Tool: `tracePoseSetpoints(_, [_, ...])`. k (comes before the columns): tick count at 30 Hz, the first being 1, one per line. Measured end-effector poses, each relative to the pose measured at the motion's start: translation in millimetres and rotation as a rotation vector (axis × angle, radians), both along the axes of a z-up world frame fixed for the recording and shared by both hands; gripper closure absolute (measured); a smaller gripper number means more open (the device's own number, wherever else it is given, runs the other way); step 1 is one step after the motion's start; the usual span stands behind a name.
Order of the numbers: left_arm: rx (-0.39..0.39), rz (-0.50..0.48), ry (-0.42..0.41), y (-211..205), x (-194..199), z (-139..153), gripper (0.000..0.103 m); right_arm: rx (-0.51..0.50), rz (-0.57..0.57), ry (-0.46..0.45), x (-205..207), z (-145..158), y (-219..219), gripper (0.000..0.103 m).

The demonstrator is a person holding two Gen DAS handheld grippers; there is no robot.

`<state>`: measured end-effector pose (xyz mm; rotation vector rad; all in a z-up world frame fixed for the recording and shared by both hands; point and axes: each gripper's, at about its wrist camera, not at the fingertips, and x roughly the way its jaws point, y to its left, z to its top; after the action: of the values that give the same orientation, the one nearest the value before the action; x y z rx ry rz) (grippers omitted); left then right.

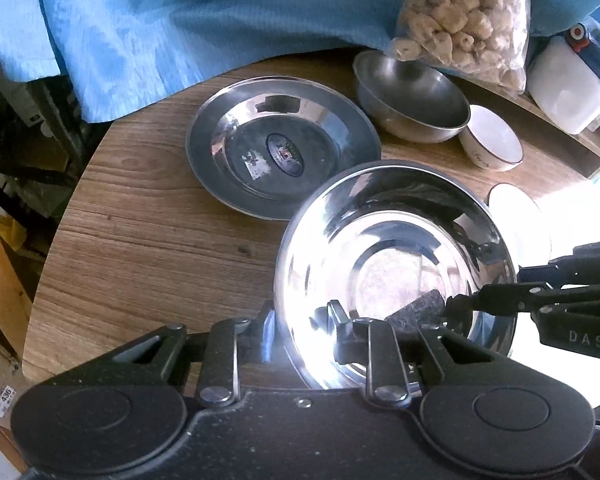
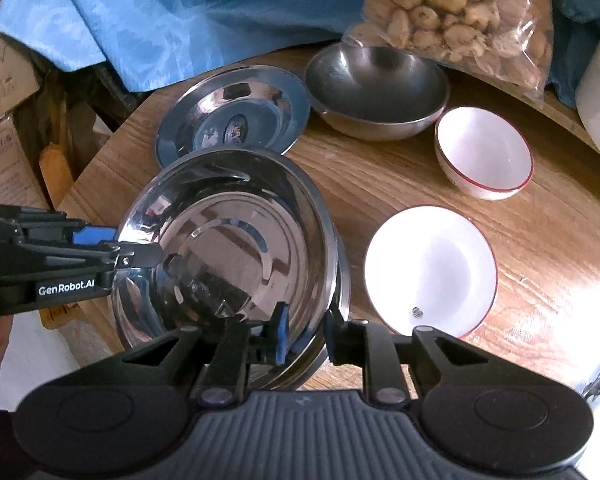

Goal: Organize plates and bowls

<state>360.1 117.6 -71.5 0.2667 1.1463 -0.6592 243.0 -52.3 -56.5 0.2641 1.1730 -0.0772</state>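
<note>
Both grippers hold one shiny steel plate (image 1: 396, 264) above the round wooden table; it also shows in the right wrist view (image 2: 228, 248). My left gripper (image 1: 304, 332) is shut on its near rim. My right gripper (image 2: 304, 332) is shut on its right rim and shows from the side in the left wrist view (image 1: 464, 304). A second steel plate (image 1: 284, 148) with a sticker lies behind, also in the right wrist view (image 2: 236, 116). A steel bowl (image 2: 376, 92) stands at the back. A small white bowl (image 2: 484, 152) and a larger white bowl (image 2: 432, 268) stand to the right.
The wooden table (image 1: 140, 232) has a curved left edge. A blue cloth (image 1: 204, 20) hangs at the back. A clear bag of beige snacks (image 2: 456, 12) lies behind the steel bowl. A white jug (image 1: 568, 80) stands at the back right. Cardboard boxes (image 2: 4, 80) stand off the table's left.
</note>
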Motion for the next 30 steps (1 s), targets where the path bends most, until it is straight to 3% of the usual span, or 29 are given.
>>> tracePoseSetpoints(12, [-0.004, -0.003, 0.023, 2, -3, -7, 0.073, -0.056, 0.049, 0.024, -2, 1, 10, 0.073])
tracePoseSetpoints(16, [-0.023, 0.013, 0.023, 4, -2, -4, 0.069, -0.062, 0.048, 0.034, -1, 0, 10, 0.064])
tracePoseSetpoints(19, [-0.034, 0.042, 0.021, 6, 2, 0, 0.057, -0.063, 0.048, 0.040, -1, -1, 11, 0.063])
tracePoseSetpoints(21, [-0.040, 0.076, 0.014, 10, 7, 3, 0.039, -0.066, 0.051, 0.026, -1, 1, 12, 0.061])
tracePoseSetpoints(23, [-0.054, 0.115, 0.009, 16, 14, 6, 0.029, -0.078, 0.054, 0.018, -1, 3, 13, 0.047])
tracePoseSetpoints(26, [-0.073, 0.199, -0.029, 27, 28, 11, 0.004, -0.080, 0.055, 0.004, -1, 6, 14, 0.033])
tracePoseSetpoints(30, [-0.048, 0.287, -0.069, 37, 53, 11, 0.001, -0.094, 0.018, -0.053, 3, 12, 11, 0.017])
